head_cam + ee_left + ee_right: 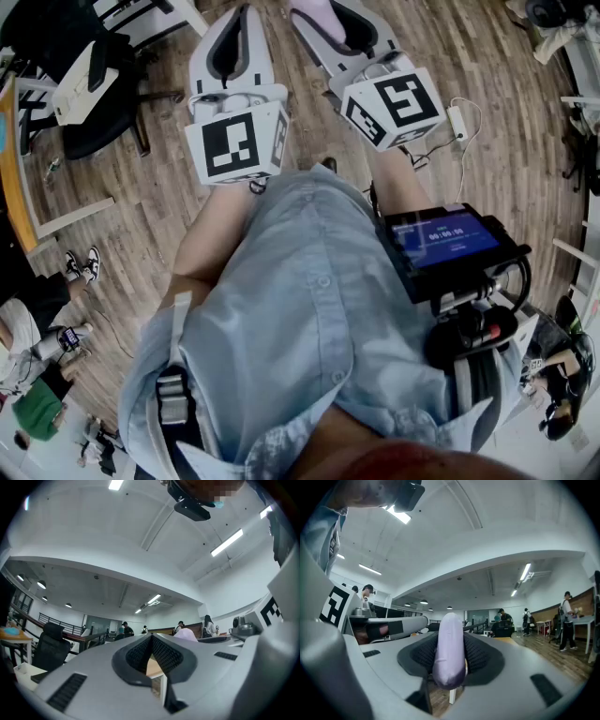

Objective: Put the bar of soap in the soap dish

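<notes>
Over the brown wooden plank floor [122, 202], at the left, the white left claw [151, 638] is closed: its black ribbed pads [138, 656] meet at the tips and nothing sits between them. Just beside it, to the right, the white right claw [450, 639] grips the pale lilac rounded bar of soap [450, 658]. The bar stands on edge, pressed between both pads, and its rounded end rises past them.
</notes>
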Tool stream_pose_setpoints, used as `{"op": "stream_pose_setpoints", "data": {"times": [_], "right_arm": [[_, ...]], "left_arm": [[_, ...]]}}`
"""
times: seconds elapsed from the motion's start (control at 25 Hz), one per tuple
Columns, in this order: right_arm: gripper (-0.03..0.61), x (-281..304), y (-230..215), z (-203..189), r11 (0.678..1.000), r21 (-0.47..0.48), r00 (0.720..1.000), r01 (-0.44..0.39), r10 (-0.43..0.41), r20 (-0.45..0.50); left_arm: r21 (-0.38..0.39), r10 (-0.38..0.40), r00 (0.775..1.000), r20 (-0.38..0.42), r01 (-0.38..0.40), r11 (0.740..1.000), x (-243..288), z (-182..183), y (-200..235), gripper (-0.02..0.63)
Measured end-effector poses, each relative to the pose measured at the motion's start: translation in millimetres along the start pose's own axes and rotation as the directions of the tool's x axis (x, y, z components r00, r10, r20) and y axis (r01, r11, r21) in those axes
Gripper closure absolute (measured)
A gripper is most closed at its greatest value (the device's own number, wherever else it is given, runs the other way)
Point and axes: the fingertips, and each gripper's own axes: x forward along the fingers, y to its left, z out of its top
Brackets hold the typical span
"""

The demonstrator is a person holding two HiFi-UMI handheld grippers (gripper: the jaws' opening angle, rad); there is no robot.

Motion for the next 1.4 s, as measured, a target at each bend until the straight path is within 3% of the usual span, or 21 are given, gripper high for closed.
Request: {"op": "stream_pose_setpoints", "data": {"times": [0.64, 1.12, 1.4], "right_arm": [[0.417, -8, 0, -2, 1.000, 0.024, 1.000, -0.014, 0.014, 0.024], [0.417, -40, -36, 6, 0.997, 0.049, 0.997, -0.057, 0.054, 0.056], [0.417, -53, -69, -9, 0.996, 0.047, 0.996, -0.081, 0.079, 0.039]], "left_arm": [[0.010, -0.005, 1.000, 0.004, 0.005, 1.000, -3, -2, -7, 0.606], [0.002, 0.006, 1.000, 0.008, -0.006, 1.000, 18, -5, -51, 0.606], [-0.013, 0.044, 0.999, -0.011, -0.044, 0.999, 38, -24, -70, 0.606]]}}
